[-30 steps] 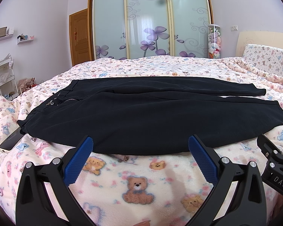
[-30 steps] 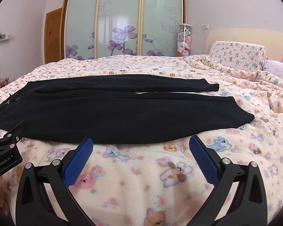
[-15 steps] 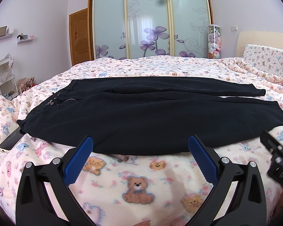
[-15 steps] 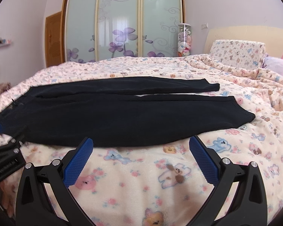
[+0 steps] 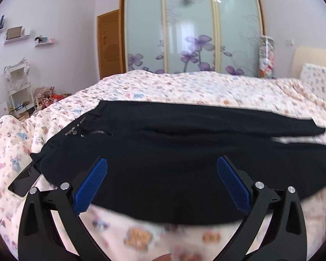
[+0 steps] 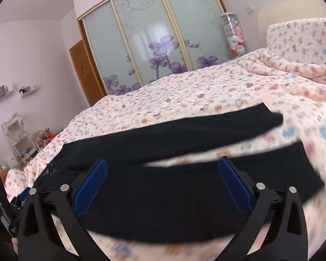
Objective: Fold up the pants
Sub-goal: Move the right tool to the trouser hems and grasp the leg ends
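Note:
Dark navy pants (image 5: 184, 148) lie flat across the bed, waistband to the left, both legs stretched to the right. My left gripper (image 5: 162, 184) is open, its blue pads hovering over the near edge of the seat and thigh part. The right wrist view shows the same pants (image 6: 163, 187), with a strip of blanket between the two legs. My right gripper (image 6: 162, 187) is open over the near leg, tilted, with nothing between its fingers. The left gripper's body (image 6: 15, 213) shows at the left edge of that view.
The bed is covered by a pink bear-print blanket (image 5: 184, 87). A dark phone (image 5: 24, 180) lies partly under the waistband at the bed's left edge. A pillow (image 6: 300, 41) sits at the headboard on the right. Wardrobe doors (image 5: 191, 28) and a white shelf rack (image 5: 17, 87) stand beyond.
Both grippers have moved forward and lower toward the pants' near edge. The right gripper has also tilted and turned left. Both stay open.

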A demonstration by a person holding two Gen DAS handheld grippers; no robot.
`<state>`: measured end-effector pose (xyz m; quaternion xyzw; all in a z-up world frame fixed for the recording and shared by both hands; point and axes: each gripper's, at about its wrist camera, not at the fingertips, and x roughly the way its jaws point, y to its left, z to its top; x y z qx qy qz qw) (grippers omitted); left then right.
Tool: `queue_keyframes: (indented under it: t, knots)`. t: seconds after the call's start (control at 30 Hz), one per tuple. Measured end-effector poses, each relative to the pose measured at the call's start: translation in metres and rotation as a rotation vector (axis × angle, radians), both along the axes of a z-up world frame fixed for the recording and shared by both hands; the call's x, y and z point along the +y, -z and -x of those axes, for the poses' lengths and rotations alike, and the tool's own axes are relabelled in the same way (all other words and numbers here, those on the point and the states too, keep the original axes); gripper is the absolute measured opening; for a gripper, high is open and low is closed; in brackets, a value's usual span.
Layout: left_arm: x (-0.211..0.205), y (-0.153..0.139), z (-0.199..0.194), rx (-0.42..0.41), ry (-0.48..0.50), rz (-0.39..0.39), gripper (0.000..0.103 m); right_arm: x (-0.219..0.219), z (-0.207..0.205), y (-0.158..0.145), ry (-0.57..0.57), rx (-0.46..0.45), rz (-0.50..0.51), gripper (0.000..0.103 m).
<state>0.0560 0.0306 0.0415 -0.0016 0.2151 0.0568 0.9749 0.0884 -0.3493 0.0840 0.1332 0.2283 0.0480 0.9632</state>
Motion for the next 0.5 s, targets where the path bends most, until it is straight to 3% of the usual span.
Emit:
queue_keyframes:
  t: [0.17,0.23,0.3,0.4,0.5]
  knots:
    - [0.009,0.000,-0.021,-0.057,-0.063,0.034,0.101,-0.072,-0.081,0.000,-0.006,0.153,-0.119,0.102]
    - [0.012,0.005,-0.024,-0.059,-0.070,0.040,0.101,-0.098,-0.112,0.003,0.021,0.175,-0.147,0.101]
    - [0.013,0.011,-0.028,-0.036,-0.051,0.039,0.101,-0.123,-0.136,0.006,0.051,0.170,-0.188,0.088]
    - [0.013,0.013,-0.029,-0.038,-0.019,0.043,0.101,-0.154,-0.172,0.011,0.147,0.178,-0.207,0.076]
    - [0.010,0.020,-0.035,-0.009,0.024,0.049,0.101,-0.182,-0.202,0.018,0.246,0.169,-0.184,0.073]
